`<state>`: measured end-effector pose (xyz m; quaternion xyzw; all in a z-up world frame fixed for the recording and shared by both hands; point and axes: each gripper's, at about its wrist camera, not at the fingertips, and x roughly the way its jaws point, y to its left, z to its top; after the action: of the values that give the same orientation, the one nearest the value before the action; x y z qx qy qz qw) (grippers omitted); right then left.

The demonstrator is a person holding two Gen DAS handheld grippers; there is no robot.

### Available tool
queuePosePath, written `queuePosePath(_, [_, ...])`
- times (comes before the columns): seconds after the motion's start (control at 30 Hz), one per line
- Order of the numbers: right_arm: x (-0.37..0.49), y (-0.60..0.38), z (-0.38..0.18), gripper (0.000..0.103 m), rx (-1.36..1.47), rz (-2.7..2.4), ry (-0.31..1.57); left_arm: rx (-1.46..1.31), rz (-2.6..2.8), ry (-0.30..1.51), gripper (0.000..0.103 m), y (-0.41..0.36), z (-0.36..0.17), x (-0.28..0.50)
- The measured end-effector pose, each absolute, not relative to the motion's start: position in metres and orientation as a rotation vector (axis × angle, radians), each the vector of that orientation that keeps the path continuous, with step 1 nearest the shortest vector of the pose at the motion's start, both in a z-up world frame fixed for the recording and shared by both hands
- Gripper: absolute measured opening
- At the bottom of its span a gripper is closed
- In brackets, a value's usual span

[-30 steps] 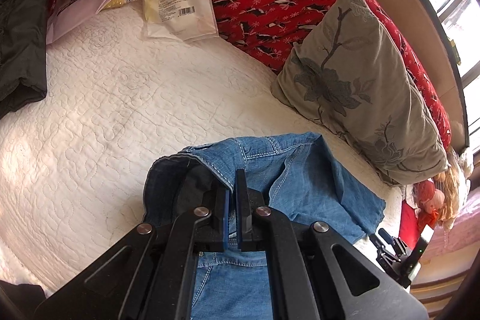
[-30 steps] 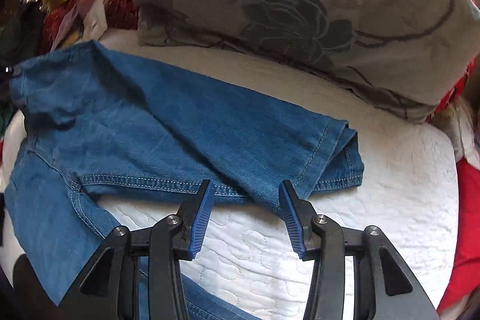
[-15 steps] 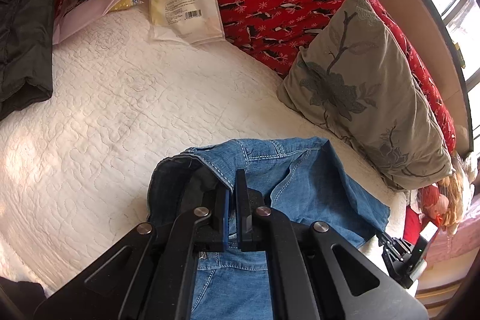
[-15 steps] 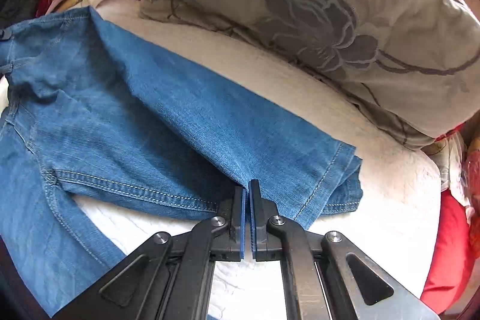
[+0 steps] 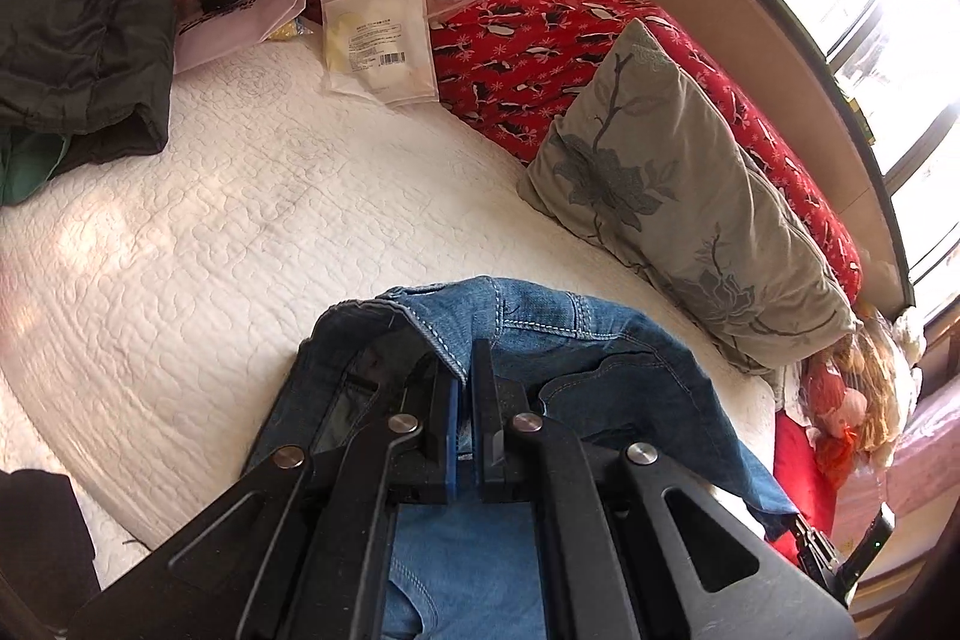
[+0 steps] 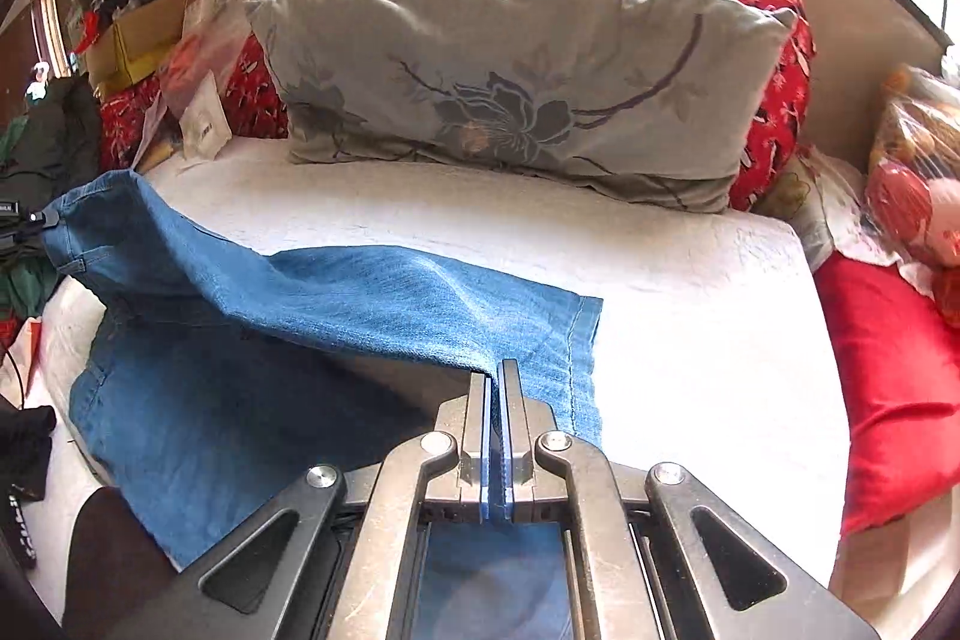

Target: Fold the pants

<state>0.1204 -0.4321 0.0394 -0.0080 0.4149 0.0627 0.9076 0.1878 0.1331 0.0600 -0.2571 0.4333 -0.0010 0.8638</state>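
Note:
Blue denim pants [image 6: 336, 316] lie on a white quilted bed [image 6: 690, 316]. My right gripper [image 6: 495, 379] is shut on the pants' leg edge near the hem and holds it lifted off the bed. My left gripper [image 5: 462, 370] is shut on the pants' waistband [image 5: 540, 322], held raised above the bed [image 5: 240, 220]. The denim stretches between both grippers. The left gripper also shows small at the far left of the right wrist view [image 6: 36, 219].
A grey floral pillow [image 6: 516, 88] leans on a red patterned blanket [image 5: 540, 52] along the headboard. Plastic bags and packets [image 5: 378, 40] and a dark jacket [image 5: 78, 10] lie at the bed's far side. A red cushion [image 6: 888, 388] and doll [image 6: 924, 202] sit at right.
My right gripper closed on the pant leg edge and lifted it up off the bed. My left gripper stayed shut on the waistband and rose a little.

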Motion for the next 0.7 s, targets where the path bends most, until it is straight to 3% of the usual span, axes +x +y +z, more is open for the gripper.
queuePosePath(0.17, [0.046, -0.450, 0.024, 0.002, 0.102, 0.131, 0.875, -0.609, 0.001, 0.961, 0.001, 0.150, 0.028, 0.134])
queuePosePath(0.37, [0.000, -0.453, -0.054, 0.010, 0.177, 0.106, 1.066, -0.781, 0.041, 1.246, 0.002, 0.178, -0.077, 0.092])
queuePosePath(0.5, [-0.021, -0.459, -0.055, 0.012, 0.246, 0.093, 1.066, -0.812, 0.052, 1.228, 0.004, 0.190, -0.077, 0.062])
queuePosePath(0.67, [-0.043, -0.502, -0.035, 0.053, 0.564, 0.042, 0.960, -0.706, 0.015, 1.141, 0.008, 0.180, -0.043, 0.035])
queuePosePath(0.7, [-0.044, -0.510, -0.038, 0.054, 0.650, 0.049, 0.948, -0.695, -0.006, 1.130, 0.012, 0.174, -0.039, 0.035])
